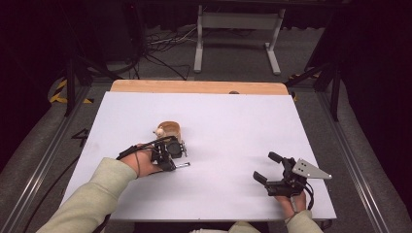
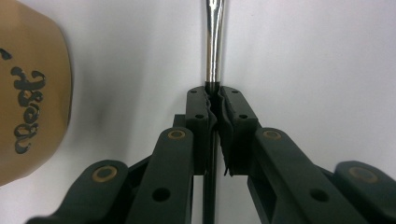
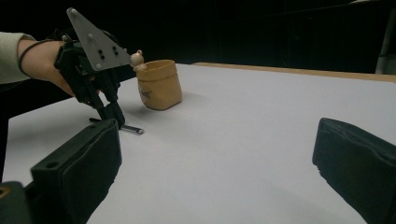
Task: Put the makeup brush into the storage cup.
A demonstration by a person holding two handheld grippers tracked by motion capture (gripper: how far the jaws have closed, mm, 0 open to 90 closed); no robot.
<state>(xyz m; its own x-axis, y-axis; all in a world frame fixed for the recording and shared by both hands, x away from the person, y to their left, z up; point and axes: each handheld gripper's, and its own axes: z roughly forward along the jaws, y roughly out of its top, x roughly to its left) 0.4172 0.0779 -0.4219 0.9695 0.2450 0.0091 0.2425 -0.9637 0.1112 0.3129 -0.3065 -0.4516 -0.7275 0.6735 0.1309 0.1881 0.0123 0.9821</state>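
A thin pen-like tool with a shiny metal shaft [image 2: 214, 46] lies flat on the white table [image 1: 233, 126]. My left gripper [image 2: 214, 93] is shut on its dark end and points down at the table; the shaft [image 1: 183, 165] sticks out to the right. From the right gripper view, the left gripper [image 3: 114, 119] stands over the tool [image 3: 132, 129]. Just behind it is a tan cup [image 1: 170, 130] with dark lettering [image 2: 28, 93] and a small bear figure [image 3: 137, 58] on its rim. My right gripper [image 1: 266, 166] rests open near the front right, nothing between its jaws.
A wooden strip [image 1: 194, 86] runs along the table's far edge. Beyond it, a white-legged stand [image 1: 238, 29] and cables lie on the dark floor. Metal rails flank both sides of the table.
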